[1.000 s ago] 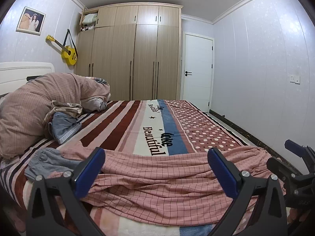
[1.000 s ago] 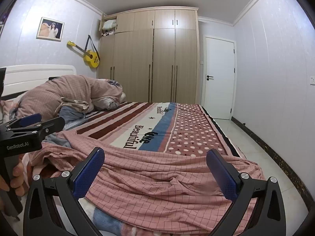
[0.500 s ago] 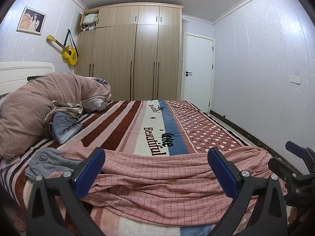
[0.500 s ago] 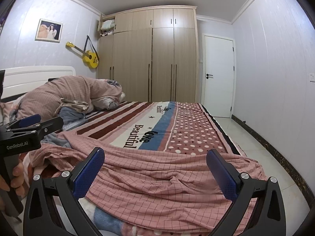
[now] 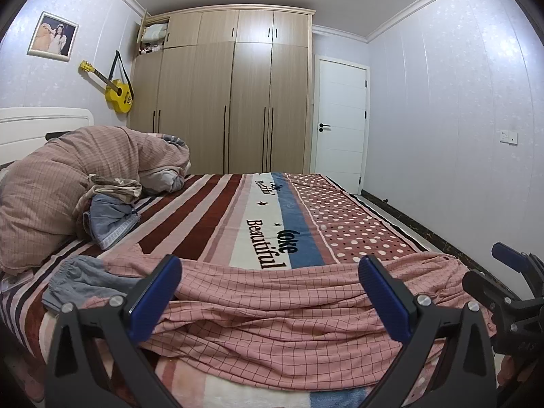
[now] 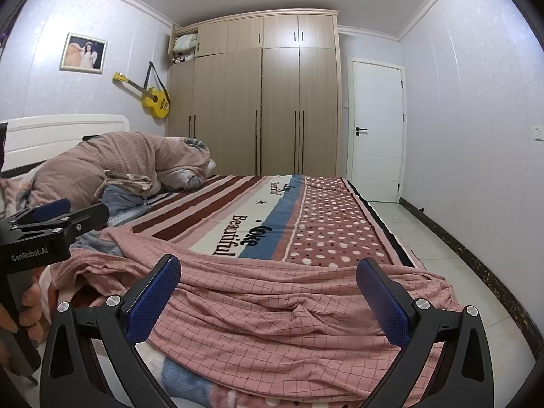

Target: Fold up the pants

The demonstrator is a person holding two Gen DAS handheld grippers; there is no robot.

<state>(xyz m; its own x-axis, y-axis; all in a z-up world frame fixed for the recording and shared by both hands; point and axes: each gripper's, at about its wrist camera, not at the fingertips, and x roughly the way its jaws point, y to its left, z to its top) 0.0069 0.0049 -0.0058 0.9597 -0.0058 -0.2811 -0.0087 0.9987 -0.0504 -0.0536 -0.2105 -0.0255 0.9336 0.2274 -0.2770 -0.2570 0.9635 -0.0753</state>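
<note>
Pink checked pants (image 5: 272, 309) lie crumpled across the near end of the bed, seen again in the right wrist view (image 6: 272, 309). My left gripper (image 5: 270, 297) hovers open over them with nothing between its blue pads. My right gripper (image 6: 268, 299) is open too, above the pants' right half. The right gripper (image 5: 510, 292) shows at the left wrist view's right edge. The left gripper (image 6: 51, 224) appears at the right wrist view's left edge, held by a hand (image 6: 30, 309).
The bed carries a striped and dotted blanket (image 5: 272, 210). A rolled quilt (image 5: 68, 176) and a heap of clothes (image 5: 108, 217) sit at the headboard end. A grey garment (image 5: 78, 282) lies left of the pants. Tiled floor (image 6: 442, 255) runs along the right.
Both grippers stay open. The views have shifted only slightly; the pants lie as before.
</note>
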